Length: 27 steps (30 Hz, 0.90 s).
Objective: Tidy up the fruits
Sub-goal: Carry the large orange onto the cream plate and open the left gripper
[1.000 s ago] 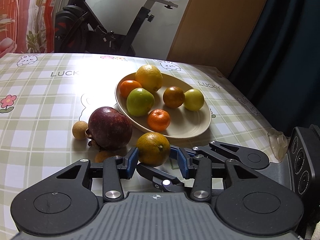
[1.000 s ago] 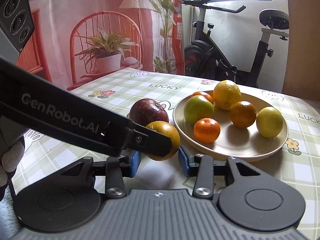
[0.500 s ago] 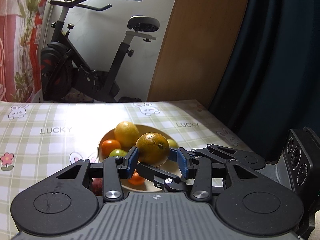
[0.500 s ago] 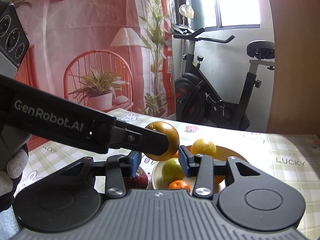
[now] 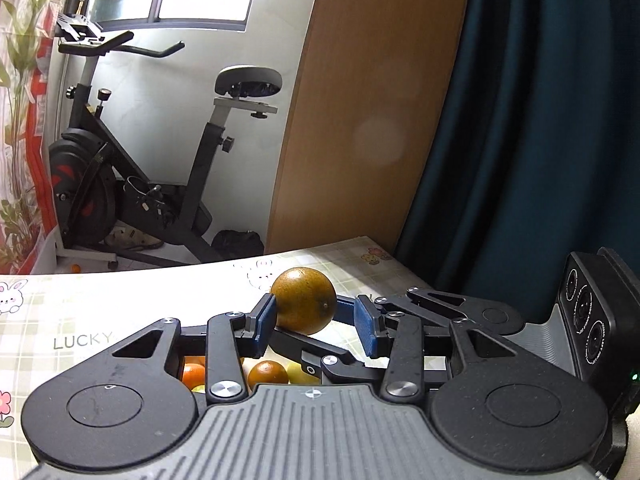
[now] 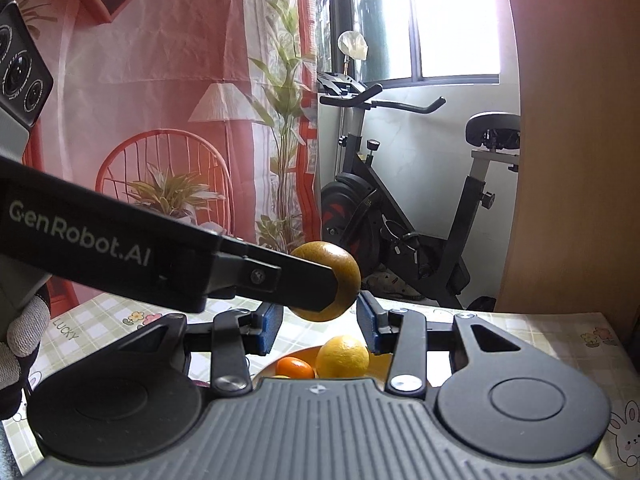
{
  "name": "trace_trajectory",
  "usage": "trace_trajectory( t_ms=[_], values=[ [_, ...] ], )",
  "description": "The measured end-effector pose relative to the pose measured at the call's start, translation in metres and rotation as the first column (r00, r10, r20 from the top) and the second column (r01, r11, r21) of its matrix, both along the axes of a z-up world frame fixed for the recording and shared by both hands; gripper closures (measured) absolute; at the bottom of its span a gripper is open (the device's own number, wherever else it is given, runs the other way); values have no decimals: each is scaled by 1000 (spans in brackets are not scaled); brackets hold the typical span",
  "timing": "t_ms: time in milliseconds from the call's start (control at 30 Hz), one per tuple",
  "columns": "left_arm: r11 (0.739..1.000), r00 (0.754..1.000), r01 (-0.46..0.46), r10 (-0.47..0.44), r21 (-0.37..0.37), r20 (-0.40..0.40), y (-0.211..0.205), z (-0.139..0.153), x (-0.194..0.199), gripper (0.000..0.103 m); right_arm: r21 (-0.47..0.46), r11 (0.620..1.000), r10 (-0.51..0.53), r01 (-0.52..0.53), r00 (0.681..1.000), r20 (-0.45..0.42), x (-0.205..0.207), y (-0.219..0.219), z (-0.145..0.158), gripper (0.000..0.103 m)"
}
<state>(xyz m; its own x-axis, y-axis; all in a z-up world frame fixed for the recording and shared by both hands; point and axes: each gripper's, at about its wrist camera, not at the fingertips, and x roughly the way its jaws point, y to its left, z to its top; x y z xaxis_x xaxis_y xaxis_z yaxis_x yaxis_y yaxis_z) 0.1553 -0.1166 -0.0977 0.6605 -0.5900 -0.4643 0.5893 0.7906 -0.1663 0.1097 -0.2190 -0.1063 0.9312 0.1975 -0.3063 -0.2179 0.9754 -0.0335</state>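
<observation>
plate mostly hidden behind gripper body, fruits on it only partly visible, contact between brownish orange and right-side pad indeterminate, gloved hand cut off at left edge

Both fisheye views ride low behind their own jaws, raised above the checked-cloth bench and looking level into the room. They share the black exercise bike and the brownish-green round fruit, seen very near.
</observation>
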Motion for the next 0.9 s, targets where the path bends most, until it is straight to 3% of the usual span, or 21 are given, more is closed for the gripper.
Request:
trace_trajectory(
  t_ms=[200,900],
  values=[
    [999,999,24,-23,29,-38,-16,-21,27,58,56,998,-14,17,998,-54,20,-22,-18,60],
    [995,971,1,23,97,-239,-29,-87,117,58,86,995,-18,41,966,-258,97,-50,-74,60]
  ],
)
